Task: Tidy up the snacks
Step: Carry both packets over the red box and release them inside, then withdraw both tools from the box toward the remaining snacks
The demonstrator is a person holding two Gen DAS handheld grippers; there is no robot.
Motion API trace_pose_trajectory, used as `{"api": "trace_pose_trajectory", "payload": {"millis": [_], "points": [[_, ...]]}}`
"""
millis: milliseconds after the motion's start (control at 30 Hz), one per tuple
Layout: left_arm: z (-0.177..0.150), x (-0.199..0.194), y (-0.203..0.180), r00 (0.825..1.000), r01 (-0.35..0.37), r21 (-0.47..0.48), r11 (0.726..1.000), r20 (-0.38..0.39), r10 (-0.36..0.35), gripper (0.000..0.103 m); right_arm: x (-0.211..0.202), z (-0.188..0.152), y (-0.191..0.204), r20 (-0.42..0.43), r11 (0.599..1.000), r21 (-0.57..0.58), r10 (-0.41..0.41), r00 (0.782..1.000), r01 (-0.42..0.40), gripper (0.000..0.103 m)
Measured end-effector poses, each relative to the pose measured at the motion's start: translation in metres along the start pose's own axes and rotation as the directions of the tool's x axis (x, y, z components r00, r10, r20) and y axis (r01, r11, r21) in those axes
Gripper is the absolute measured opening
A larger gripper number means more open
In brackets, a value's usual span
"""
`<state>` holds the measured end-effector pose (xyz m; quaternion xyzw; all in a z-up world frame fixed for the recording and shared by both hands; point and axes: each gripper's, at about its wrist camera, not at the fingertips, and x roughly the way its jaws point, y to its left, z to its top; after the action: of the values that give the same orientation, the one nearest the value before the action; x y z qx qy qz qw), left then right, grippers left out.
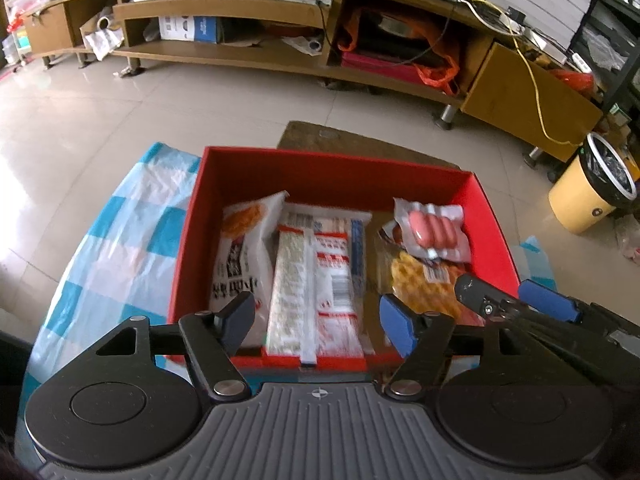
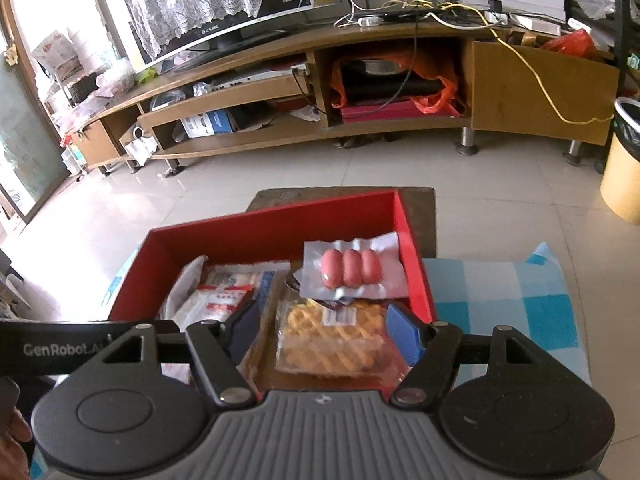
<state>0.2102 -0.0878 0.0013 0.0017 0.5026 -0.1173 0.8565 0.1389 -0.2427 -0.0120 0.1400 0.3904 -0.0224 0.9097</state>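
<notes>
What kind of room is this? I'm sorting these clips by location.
Most likely a home living room: a long wooden TV stand carries a flat screen draped with lace, cables and a router clutter its top, and the floor is glossy tile.

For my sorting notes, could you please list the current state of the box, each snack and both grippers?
Red cardboard box: open, lidless, holding snacks.
White biscuit pack with red stripes: flat in the box, under the left gripper.
White bag with orange print: leaning on the box's left wall.
Clear waffle pack: flat, under the right gripper.
Vacuum-sealed pink sausages: resting on top, sealed.
Left gripper: open, empty.
Right gripper: open, empty.
</notes>
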Motion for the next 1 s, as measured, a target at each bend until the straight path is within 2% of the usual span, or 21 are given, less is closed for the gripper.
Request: {"api": "trace_pose_trajectory", "payload": {"millis": [133, 600, 800, 1000], "points": [[-0.011, -0.005, -0.005, 1.0, 0.012, 0.011, 1.0, -0.003, -0.012, 0.08, -0.008, -0.008, -0.006, -0.015, 1.0, 0.009, -0.019, 1.0, 0.019, 0.072], [-0.051, -0.008, -0.028, 0.997, 0.06, 0.067, 0.996, -0.059, -0.056, 0.083, -0.036, -0.041, -0.032, -0.077, 0.996, 0.042, -0.075, 0.994, 0.079, 0.076], [-0.063, -0.005, -0.034, 0.996, 0.055, 0.084, 0.995, -0.08, -0.049, 0.083, -0.039, -0.052, -0.039, -0.11, 0.995, 0.024, -0.092, 0.99, 0.096, 0.076], [-0.07, -0.003, -0.025, 0.993, 0.044, 0.067, 0.997, -0.115, -0.037, 0.084, -0.029, -0.058, -0.035, -0.175, 0.997, -0.012, -0.077, 0.981, 0.076, 0.076]]}}
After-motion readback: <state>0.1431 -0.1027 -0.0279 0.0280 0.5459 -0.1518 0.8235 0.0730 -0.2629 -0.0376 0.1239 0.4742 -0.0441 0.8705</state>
